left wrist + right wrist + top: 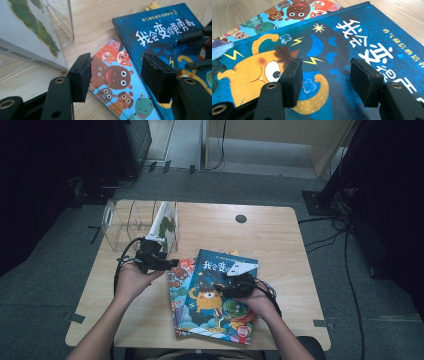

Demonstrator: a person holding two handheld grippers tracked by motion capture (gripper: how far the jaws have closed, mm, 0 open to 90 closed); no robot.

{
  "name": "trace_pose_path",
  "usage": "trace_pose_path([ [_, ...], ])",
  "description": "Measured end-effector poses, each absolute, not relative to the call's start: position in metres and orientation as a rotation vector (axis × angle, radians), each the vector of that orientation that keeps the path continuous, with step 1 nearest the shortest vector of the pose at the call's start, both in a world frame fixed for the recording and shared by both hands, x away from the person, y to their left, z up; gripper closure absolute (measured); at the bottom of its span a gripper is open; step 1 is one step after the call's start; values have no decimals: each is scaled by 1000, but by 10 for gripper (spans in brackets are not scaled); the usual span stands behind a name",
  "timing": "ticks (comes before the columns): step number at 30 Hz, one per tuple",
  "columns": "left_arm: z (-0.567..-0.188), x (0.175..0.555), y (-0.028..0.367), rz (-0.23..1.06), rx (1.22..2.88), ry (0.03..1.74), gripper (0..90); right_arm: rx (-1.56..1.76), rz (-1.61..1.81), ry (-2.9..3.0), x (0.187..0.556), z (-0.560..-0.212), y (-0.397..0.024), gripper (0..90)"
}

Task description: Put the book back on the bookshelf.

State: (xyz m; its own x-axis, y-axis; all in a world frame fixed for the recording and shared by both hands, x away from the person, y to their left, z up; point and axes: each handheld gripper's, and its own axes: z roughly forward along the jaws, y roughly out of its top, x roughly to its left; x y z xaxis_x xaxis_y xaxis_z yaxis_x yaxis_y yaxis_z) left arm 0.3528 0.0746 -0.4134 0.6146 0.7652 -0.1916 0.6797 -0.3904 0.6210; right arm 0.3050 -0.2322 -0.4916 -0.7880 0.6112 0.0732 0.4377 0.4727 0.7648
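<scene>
Books lie stacked at the lower centre of the high view, on the near part of the wooden table [280, 235]. Uppermost is the dark blue book [220, 295], a hardcover with large white Chinese characters across its top and a yellow cartoon monster with one big eye, a brown tuft and small yellow lightning bolts around it. It sits askew, tilted a little clockwise, and covers most of the animal book [178, 285] beneath it. That lower book has a light blue cover crowded with cartoon faces: orange foxes, a brown bear, a green frog. Only its left strip and upper left corner stick out.

The right gripper [239, 279] hovers over the middle of the blue cover, its white top plate pointing toward the upper right. In the right gripper view its jaws stand apart with the monster picture showing between them; the pads [293, 81] press on nothing. The left gripper [161, 264] is at the left of the stack, near the animal book's upper left corner. In the left gripper view its jaws are also spread wide, with nothing clamped and the bear faces visible in the gap.

At the upper left of the table stands a clear acrylic rack [120, 222] with dividers, and a white book [166, 222] bearing green leaf shapes leans upright in its right end.
</scene>
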Motion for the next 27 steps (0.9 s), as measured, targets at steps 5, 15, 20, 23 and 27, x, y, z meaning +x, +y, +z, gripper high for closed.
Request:
trace_pose_path([
  [5, -423, 346, 73, 151, 2175, 1101, 399, 910, 1197, 2504, 303, -492, -235, 413],
  [15, -439, 337, 59, 163, 2231, 1010, 413, 1012, 1226, 2462, 301, -493, -250, 475],
  [20, -444, 339, 57, 138, 2218, 995, 413, 1009, 1224, 2441, 297, -494, -259, 489],
  [23, -446, 341, 55, 128, 2215, 991, 413, 1026, 1236, 2425, 296, -495, -265, 521],
  [27, -453, 343, 51, 122, 2240, 971, 417, 1073, 1219, 2388, 294, -495, -276, 547],
])
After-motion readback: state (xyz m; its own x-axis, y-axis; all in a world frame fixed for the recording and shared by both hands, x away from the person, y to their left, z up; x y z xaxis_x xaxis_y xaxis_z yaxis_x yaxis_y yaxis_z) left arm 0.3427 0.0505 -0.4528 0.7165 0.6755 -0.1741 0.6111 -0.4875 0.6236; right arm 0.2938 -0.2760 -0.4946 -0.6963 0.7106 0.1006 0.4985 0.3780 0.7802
